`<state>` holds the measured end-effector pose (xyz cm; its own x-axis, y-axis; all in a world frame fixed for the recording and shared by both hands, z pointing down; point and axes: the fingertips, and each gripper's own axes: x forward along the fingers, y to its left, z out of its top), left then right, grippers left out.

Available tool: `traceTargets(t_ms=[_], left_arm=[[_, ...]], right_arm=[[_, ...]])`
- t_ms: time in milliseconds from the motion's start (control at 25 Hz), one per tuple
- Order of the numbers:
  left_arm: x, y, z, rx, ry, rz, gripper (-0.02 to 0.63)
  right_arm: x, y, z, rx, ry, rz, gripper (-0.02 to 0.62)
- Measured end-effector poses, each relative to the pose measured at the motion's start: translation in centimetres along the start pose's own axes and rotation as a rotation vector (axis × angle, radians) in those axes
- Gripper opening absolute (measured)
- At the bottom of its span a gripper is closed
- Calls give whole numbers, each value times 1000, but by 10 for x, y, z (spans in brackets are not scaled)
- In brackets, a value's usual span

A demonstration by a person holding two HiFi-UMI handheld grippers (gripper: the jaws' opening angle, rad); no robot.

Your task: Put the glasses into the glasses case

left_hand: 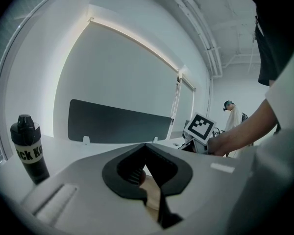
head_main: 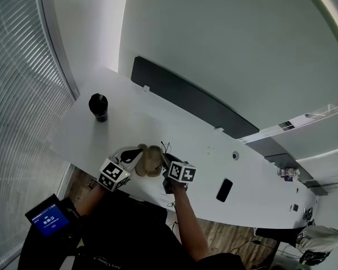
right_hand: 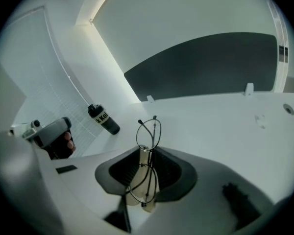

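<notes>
Thin wire-framed glasses (right_hand: 148,131) stand upright between the tan pads of my right gripper (right_hand: 144,166), which is shut on them and holds them above the white table (right_hand: 225,126). In the head view the glasses (head_main: 165,148) show as fine dark wire just beyond the right gripper (head_main: 158,163). My left gripper (left_hand: 149,185) is beside it on the left (head_main: 141,162), with its jaws together and nothing showing between them. A flat black oblong (head_main: 224,190), possibly the case, lies on the table right of the right gripper.
A black bottle (head_main: 98,107) stands at the table's far left. A dark panel (head_main: 186,100) runs along the table's far edge. The near edge is under my arms. A small device with a blue screen (head_main: 50,218) sits low at left. A person (head_main: 315,238) is far right.
</notes>
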<state>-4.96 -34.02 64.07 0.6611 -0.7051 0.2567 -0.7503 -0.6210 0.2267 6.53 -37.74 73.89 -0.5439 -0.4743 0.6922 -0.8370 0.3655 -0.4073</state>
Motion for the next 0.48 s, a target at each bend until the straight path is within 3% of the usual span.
traceTargets(t_ms=[120, 240, 400, 480], left_arm=[[-2, 4, 1, -3, -7, 14, 6], [-15, 9, 6, -12, -12, 30, 6], [-29, 16, 16, -26, -16, 57, 6], [-35, 19, 19, -34, -12, 74, 6]], right_arm=[[20, 9, -2, -58, 58, -8, 95], [36, 18, -10, -50, 107, -18, 94], [44, 17, -26, -132, 210, -77, 95], [44, 13, -39, -104, 249, -74, 95]])
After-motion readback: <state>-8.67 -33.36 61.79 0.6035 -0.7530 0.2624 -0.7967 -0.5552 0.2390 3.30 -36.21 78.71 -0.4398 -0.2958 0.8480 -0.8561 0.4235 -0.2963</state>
